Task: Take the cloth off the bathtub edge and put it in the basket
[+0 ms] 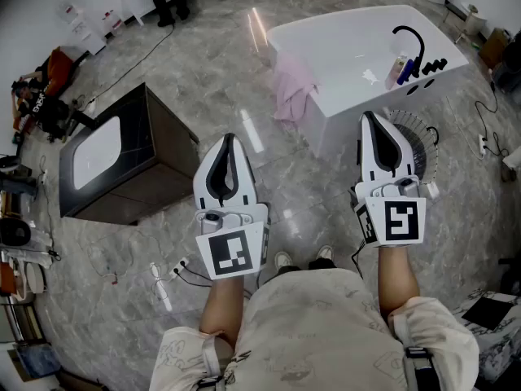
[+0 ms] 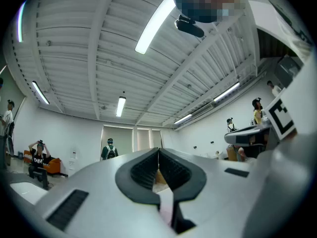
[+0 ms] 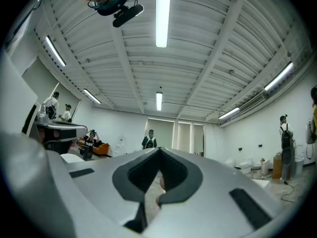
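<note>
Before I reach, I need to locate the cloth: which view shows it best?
The head view: the pink cloth hangs in plain sight over the edge of the white bathtub. Both gripper views aim upward across the room, and the cloth can't be made out there.

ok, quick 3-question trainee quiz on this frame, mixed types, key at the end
1. True or false: the pink cloth hangs over the edge of the white bathtub.
2. Pick one: the left hand-held gripper is A) shut on the cloth, B) shut with nothing in it, C) wide open.
3. Short answer: in the head view, which container does the right hand-held gripper partly hide?

Key: 1 true; 2 B; 3 the basket.
</note>
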